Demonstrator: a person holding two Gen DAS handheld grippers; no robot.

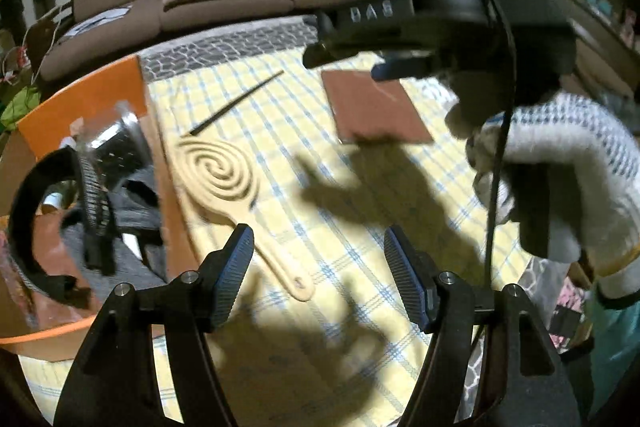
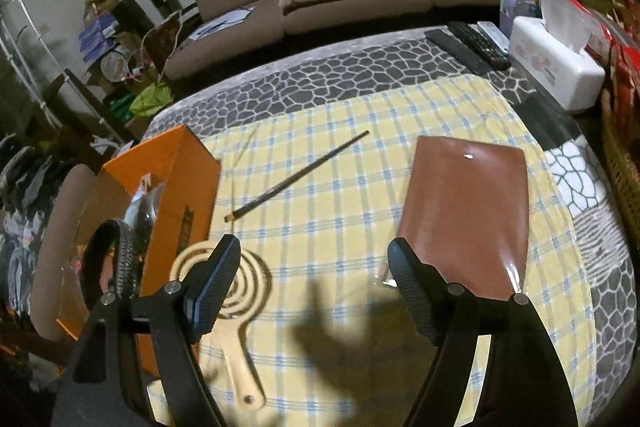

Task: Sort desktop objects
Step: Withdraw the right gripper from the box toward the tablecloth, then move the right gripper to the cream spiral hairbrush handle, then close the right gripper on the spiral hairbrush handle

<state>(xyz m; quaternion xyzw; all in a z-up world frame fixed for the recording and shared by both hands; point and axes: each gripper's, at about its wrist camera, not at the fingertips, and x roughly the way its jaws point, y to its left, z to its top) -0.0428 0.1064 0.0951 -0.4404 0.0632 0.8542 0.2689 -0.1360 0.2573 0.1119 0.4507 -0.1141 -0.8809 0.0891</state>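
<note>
Both sets of jaws stood apart with nothing between them. The left gripper (image 1: 318, 259) hung over the checked cloth (image 1: 360, 227), its fingers framing the handle end of the spiral-patterned paddle (image 1: 224, 183), though the pads were clear of it. The right gripper (image 2: 316, 291) was likewise spread and empty, its left finger hanging above the paddle's coils and its right finger above the near edge of the brown tile (image 2: 468, 211).

Out from there, the thin dark stick (image 2: 298, 177) lay loose in the middle of the cloth, well apart from either gripper. The orange box (image 2: 180, 195) stood at the left edge of the table, already holding a black headband, a comb-like piece and a shiny round tin, as far as I could make out through the blur.

From where I stood, the trouble looked to be crowding. Both grippers hovered around the same paddle, and the right one, held in a gloved hand (image 1: 560, 179), sat close above the left one's path; a reach by both might have knocked them together. The paddle lay flat and thin, so fingers coming down steeply could have skidded off or bunched the cloth. The stick, being round and slender, might have rolled away if nudged. The box seemed full enough that a long paddle could have tipped out.
</note>
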